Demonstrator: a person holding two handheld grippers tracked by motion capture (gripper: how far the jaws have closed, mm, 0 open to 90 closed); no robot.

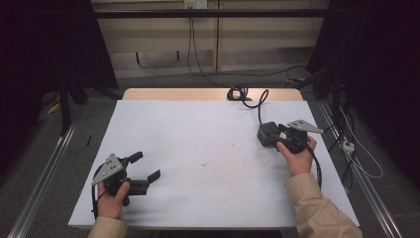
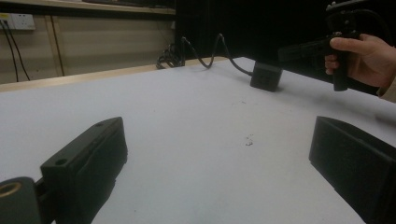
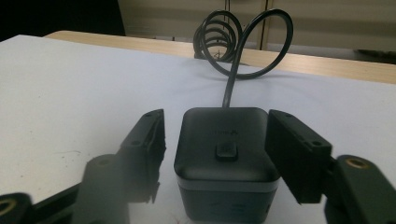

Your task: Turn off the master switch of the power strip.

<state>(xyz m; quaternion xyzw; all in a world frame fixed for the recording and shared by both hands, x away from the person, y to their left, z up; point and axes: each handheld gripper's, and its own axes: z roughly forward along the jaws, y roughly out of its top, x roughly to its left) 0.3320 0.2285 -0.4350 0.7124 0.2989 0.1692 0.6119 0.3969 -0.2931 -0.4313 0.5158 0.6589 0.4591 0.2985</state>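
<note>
1. High view: left claw (image 1: 147, 167) held low near the table's (image 1: 198, 148) front left corner by the person's left hand (image 1: 113, 197); its two black jaws are spread wide with nothing between them; a grey three-cornered plate sits on top; right claw (image 1: 267, 134) held by the right hand (image 1: 296, 156) at the right side of the table, its jaws hidden against one black cube-shaped box (image 1: 266, 133); the box's black cable (image 1: 258, 101) runs to a coil at the table's far edge; table top is matt white with a bare wood strip along the far edge; count: two claws, one box, one cable.

2. Left gripper view: left claw (image 2: 219, 154) released, jaws wide apart, blocky matt black, white table surface between them; a few small dark specks on the surface; box (image 2: 265, 76) well beyond, resting on the table, the right hand (image 2: 366, 58) beside it.

3. Right gripper view: right claw (image 3: 224, 149) with one jaw on each side of the box (image 3: 226, 149); right jaw touching or nearly touching the box's side, left jaw showing a narrow gap; whether it clamps cannot be told; box has rounded corners, smooth top, one small square button; cable (image 3: 231, 51) rises from its far side into several loops.
</note>
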